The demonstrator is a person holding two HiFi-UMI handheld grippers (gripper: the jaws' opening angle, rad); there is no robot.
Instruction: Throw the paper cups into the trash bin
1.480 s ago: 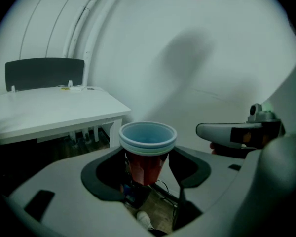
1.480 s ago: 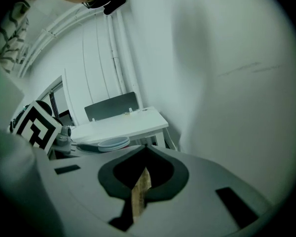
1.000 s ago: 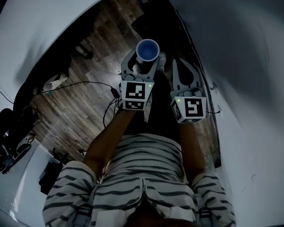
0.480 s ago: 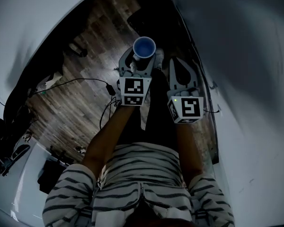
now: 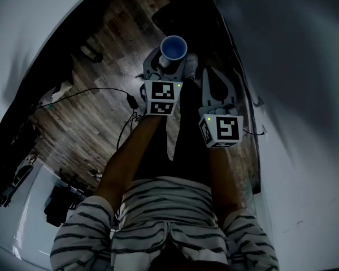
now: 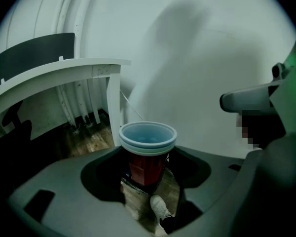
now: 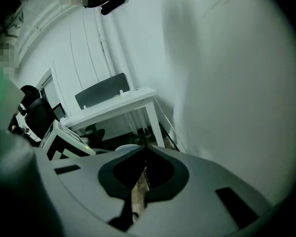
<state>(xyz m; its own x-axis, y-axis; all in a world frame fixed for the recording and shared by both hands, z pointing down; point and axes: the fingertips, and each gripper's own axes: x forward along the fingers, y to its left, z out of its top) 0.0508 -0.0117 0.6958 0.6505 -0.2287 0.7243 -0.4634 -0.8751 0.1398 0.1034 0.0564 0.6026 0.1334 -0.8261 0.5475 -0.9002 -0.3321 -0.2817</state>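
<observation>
You held the left gripper (image 5: 170,66) out in front of you and angled downward, its jaws spread wide and pressed against the sides of the red paper cups with pale blue insides (image 6: 148,138). Two rims sat one inside the other, so it looked like a nested stack of at least two. The stack stood upright between the jaws with its open mouth up, above the dark wooden plank floor (image 5: 96,112) and above your white shoe (image 6: 160,206). The right gripper (image 7: 144,157) hung just beside the left one, its jaws brought together with nothing between them. I judged the task to be partway through: the cups had been picked up and were in hand, but they had not been dropped. No trash bin could be made out for certain in any view. A dark shape lay on the floor beyond the cups in the head view, yet I could not tell what it was. A white table (image 6: 64,73) stood off to one side by the pale wall, and a black cable (image 5: 96,93) trailed across the boards to your left. What remained, as I read it, was to bring the stack over the bin's mouth and part the left jaws.
</observation>
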